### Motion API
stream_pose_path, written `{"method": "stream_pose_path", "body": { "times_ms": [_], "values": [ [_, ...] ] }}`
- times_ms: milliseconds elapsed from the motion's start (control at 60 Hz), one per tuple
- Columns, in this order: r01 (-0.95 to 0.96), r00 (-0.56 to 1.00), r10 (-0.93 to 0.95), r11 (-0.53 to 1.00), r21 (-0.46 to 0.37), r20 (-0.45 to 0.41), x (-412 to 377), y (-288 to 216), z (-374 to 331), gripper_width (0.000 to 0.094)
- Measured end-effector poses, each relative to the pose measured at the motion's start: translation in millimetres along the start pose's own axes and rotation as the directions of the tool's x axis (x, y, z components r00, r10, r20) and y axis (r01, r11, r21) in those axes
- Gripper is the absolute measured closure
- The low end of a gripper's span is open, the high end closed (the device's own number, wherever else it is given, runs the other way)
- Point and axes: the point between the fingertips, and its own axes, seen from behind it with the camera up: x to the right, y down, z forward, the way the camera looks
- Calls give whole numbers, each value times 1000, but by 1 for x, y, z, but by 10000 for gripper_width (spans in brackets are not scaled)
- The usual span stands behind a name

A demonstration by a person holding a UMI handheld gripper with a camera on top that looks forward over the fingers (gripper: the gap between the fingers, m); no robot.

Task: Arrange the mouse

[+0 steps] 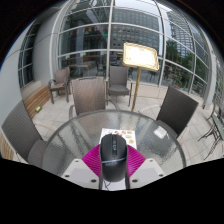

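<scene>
Item: black mouse (112, 157), between the tongs (112, 170), magenta pads (92, 162) pressed to both its sides.
Beneath: round glass table (70, 135); pink card (124, 135) just ahead of the mouse. Beyond: chairs (88, 93), lit floor lamp (140, 57), glazed walls (95, 35).

Claw (112, 170) tips behind mouse (112, 155)
</scene>
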Motion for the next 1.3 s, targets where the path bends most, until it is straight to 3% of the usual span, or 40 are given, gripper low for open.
{"method": "stream_pose_path", "body": {
  "times_ms": [83, 250, 383, 583, 733, 783, 850, 883, 1100, 1300],
  "values": [
    [18, 999, -14, 996, -92, 38, -41, 58, 29, 635],
    [-3, 1000, 6, 963, -270, 10, -62, 185, 75, 634],
    [3, 1000, -7, 943, -333, -11, -64, 240, 90, 633],
    [-6, 1000, -1, 951, -310, -21, -65, 241, 92, 631],
    [-17, 1000, 12, 947, -319, -19, -64, 237, 93, 491],
    [-38, 999, 32, 941, -338, -23, -63, 238, 89, 384],
    [-50, 998, 38, 947, -316, -42, -58, 224, 78, 126],
    [-51, 998, 41, 954, -294, -40, -57, 213, 70, 78],
    [-83, 996, 79, 986, -144, -32, -46, 137, -26, 71],
    [-77, 997, 76, 997, -30, -14, -37, 113, -122, 69]
  ]
}}
